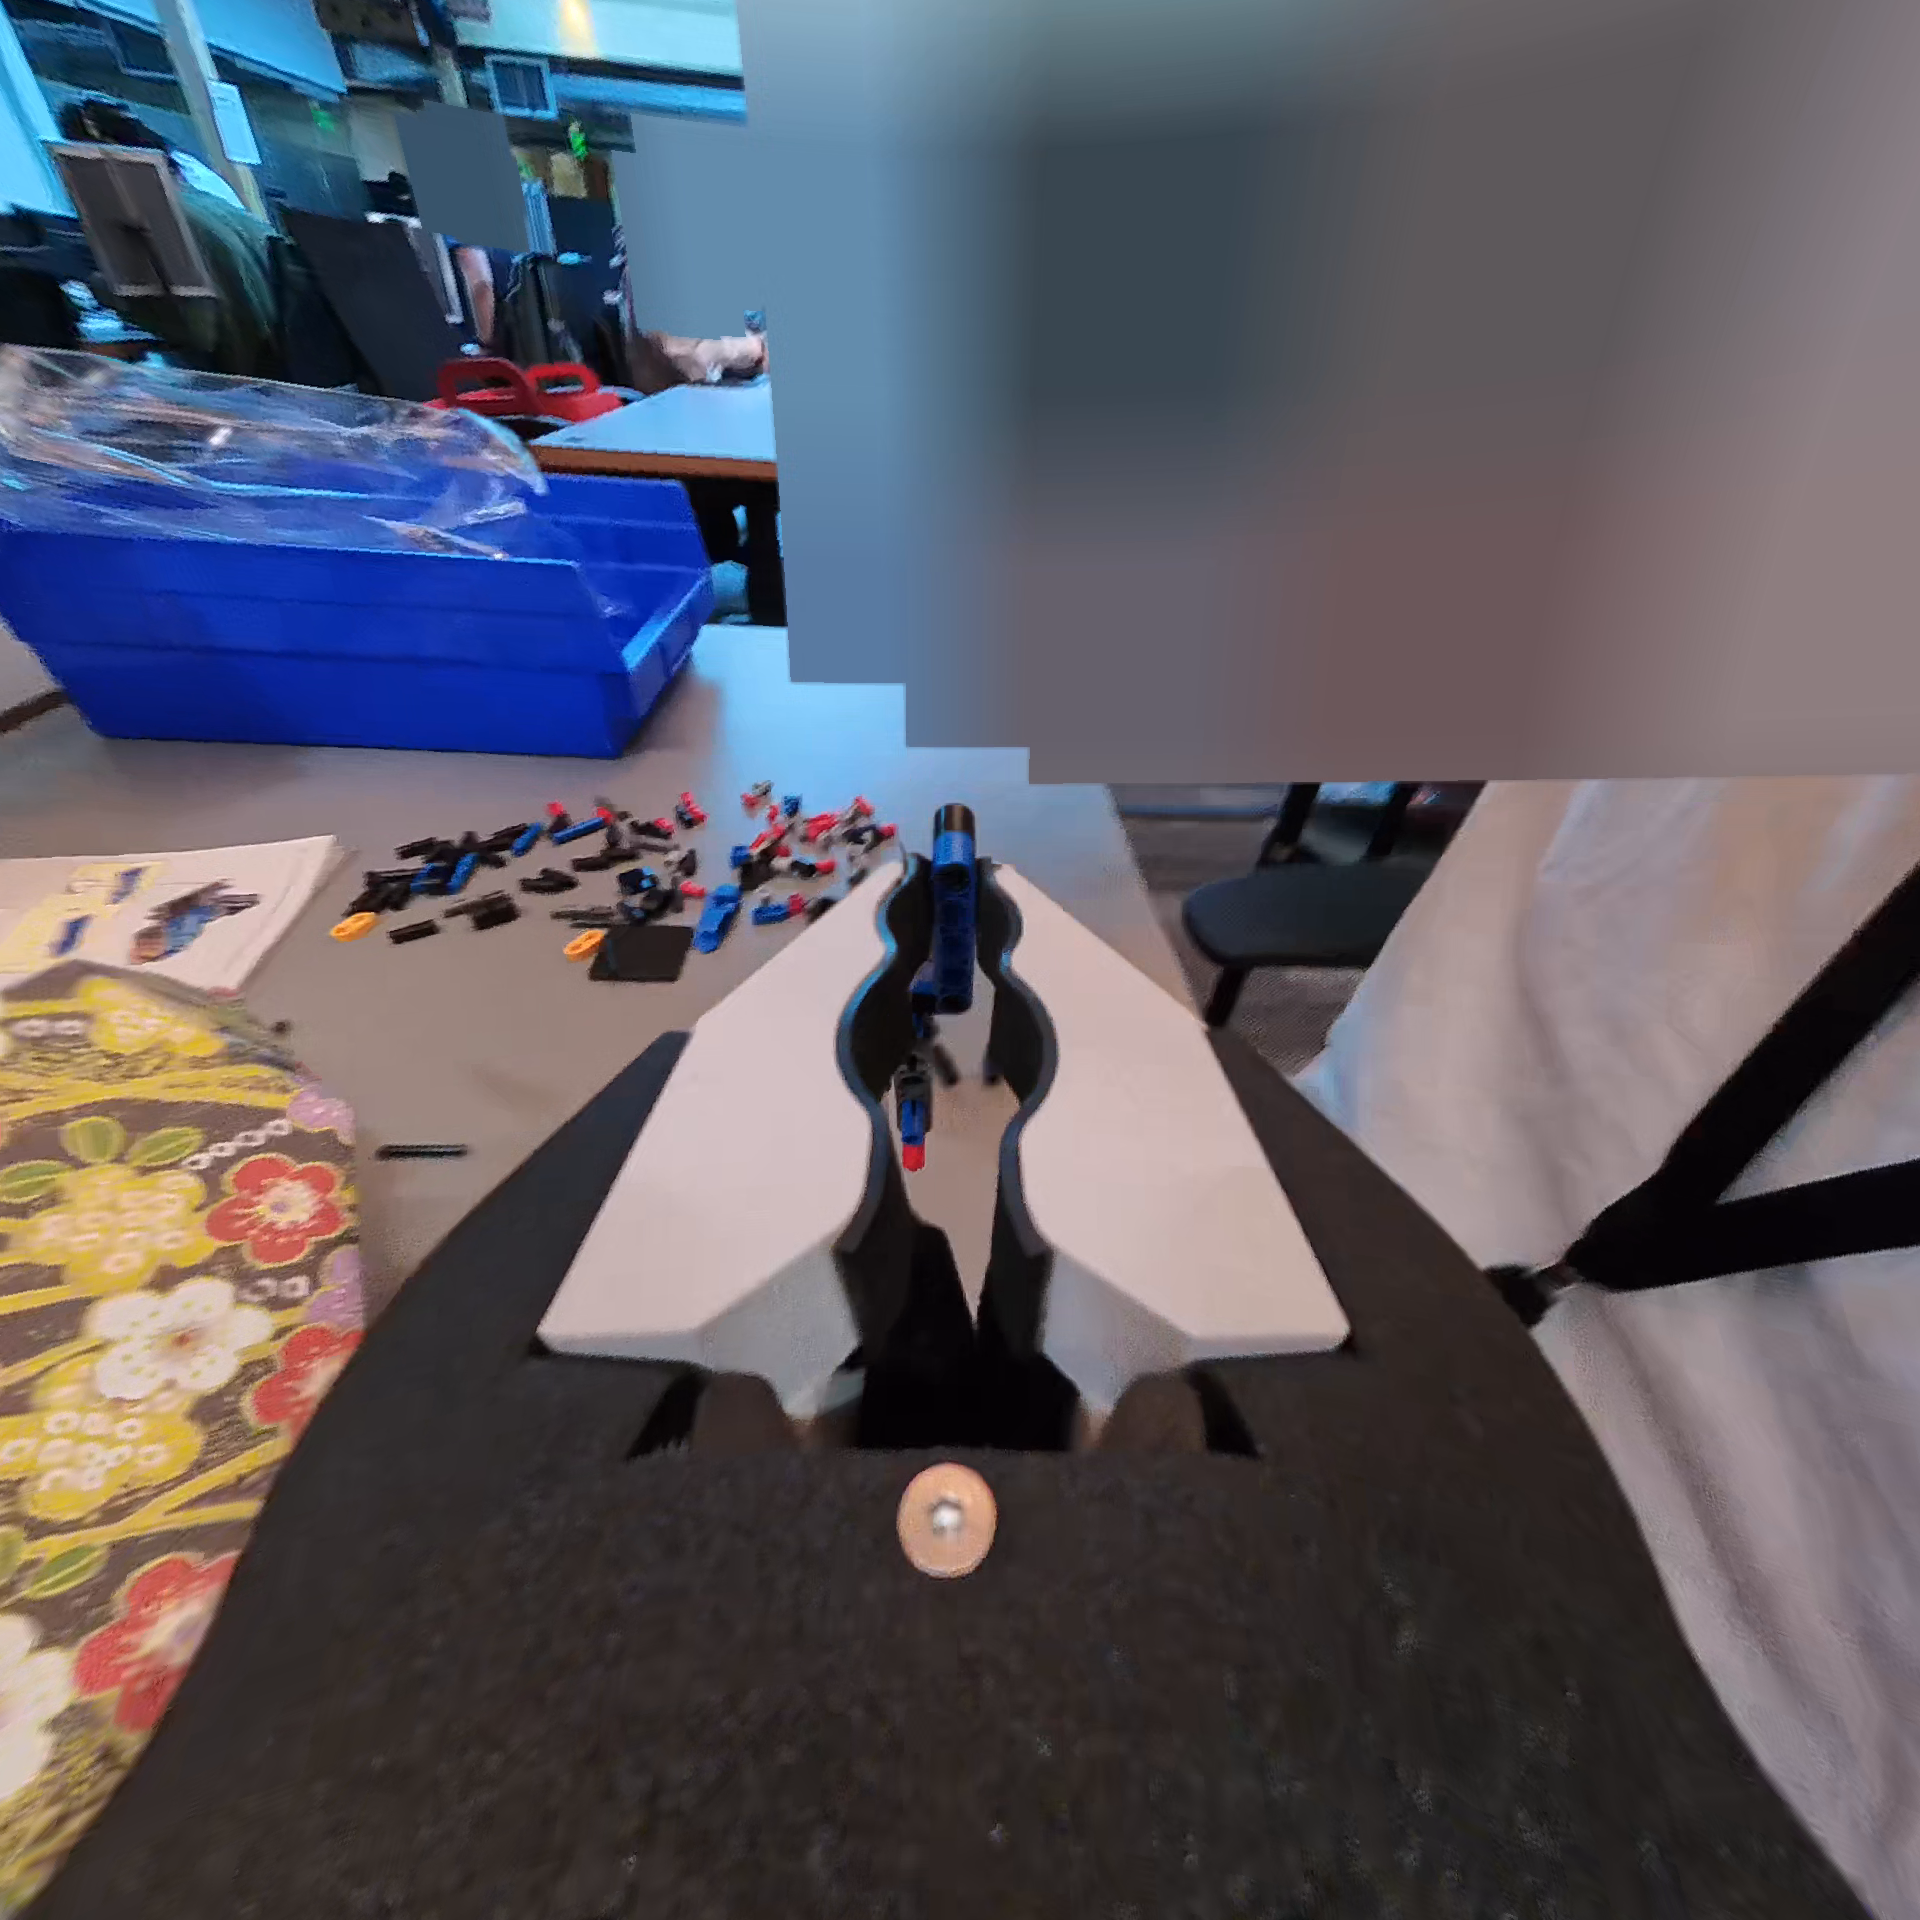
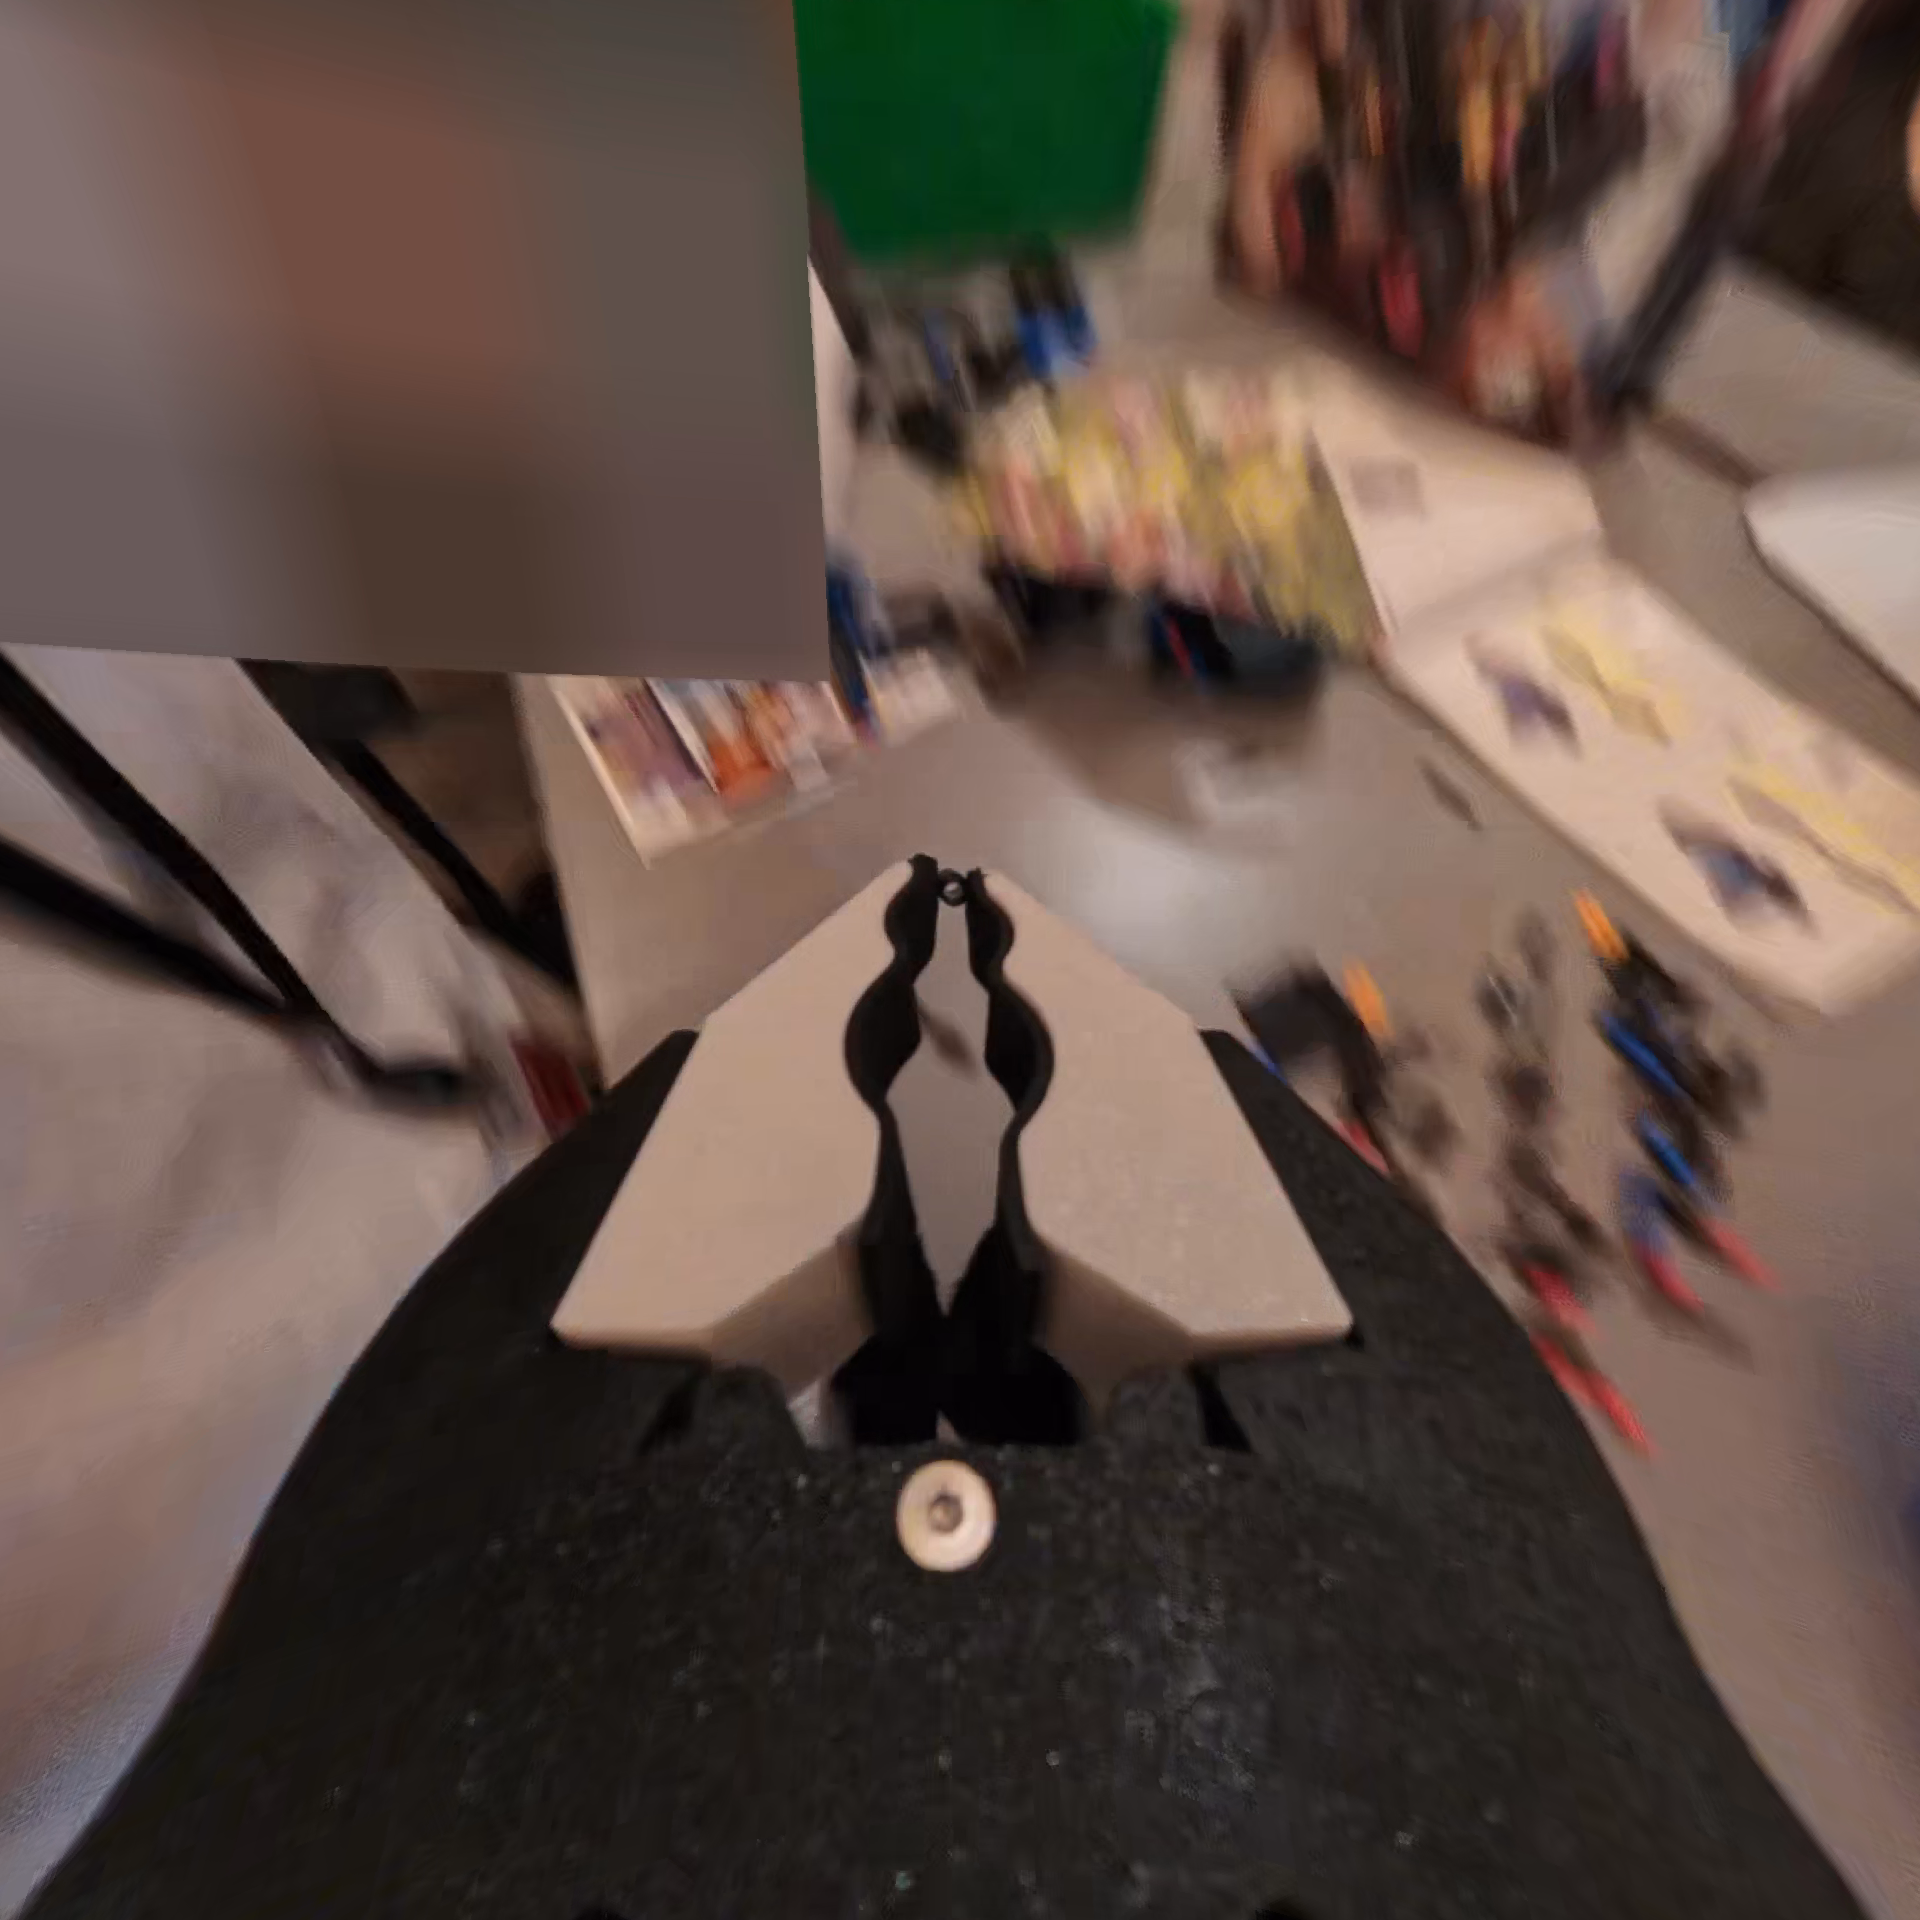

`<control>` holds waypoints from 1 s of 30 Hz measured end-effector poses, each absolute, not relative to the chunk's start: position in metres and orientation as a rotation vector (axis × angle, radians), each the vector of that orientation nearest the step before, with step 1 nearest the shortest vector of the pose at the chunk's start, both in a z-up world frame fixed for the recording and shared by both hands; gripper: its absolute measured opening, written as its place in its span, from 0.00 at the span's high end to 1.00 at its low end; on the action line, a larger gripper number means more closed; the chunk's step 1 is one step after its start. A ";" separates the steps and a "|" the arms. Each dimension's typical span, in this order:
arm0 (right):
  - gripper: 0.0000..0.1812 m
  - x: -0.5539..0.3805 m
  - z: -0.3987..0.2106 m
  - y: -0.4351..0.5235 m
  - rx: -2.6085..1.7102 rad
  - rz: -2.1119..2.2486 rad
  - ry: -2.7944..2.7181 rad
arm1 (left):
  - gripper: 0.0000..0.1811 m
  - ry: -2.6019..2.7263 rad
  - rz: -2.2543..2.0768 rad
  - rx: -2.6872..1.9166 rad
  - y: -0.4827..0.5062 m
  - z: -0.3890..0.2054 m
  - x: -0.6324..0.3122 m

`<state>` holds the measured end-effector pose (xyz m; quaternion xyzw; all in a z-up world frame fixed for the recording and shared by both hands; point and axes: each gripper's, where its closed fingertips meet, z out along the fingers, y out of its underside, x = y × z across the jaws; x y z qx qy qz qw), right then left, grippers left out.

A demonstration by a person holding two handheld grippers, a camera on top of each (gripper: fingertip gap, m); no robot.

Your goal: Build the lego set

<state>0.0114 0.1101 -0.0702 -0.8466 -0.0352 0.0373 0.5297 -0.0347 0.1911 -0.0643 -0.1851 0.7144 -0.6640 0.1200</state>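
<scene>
My left view is bright and mostly sharp, bending at its edges; my right view smears with motion blur throughout.

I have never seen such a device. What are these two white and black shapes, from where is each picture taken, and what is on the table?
Each picture comes from a camera mounted on a hand-held gripper, looking along its two fingers. The left gripper is shut on a blue lego assembly. The right gripper, in a motion-blurred picture, pinches a tiny black ring-shaped piece. On the grey table lie loose lego pieces, an instruction booklet and a blue bin.
</scene>
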 end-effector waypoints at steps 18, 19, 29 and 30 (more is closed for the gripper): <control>0.98 -0.045 -0.032 0.202 -1.523 0.223 -0.040 | 0.98 2.025 -2.385 -0.623 0.191 -0.038 -0.050; 0.98 -0.046 -0.033 0.202 -1.519 0.229 -0.041 | 0.98 2.031 -2.376 -0.625 0.191 -0.039 -0.050; 0.98 -0.042 -0.042 0.205 -1.504 0.370 0.054 | 0.97 2.027 -2.357 -0.655 0.193 -0.044 -0.045; 0.98 -0.042 -0.043 0.205 -1.500 0.399 0.069 | 0.97 2.032 -2.353 -0.658 0.193 -0.046 -0.045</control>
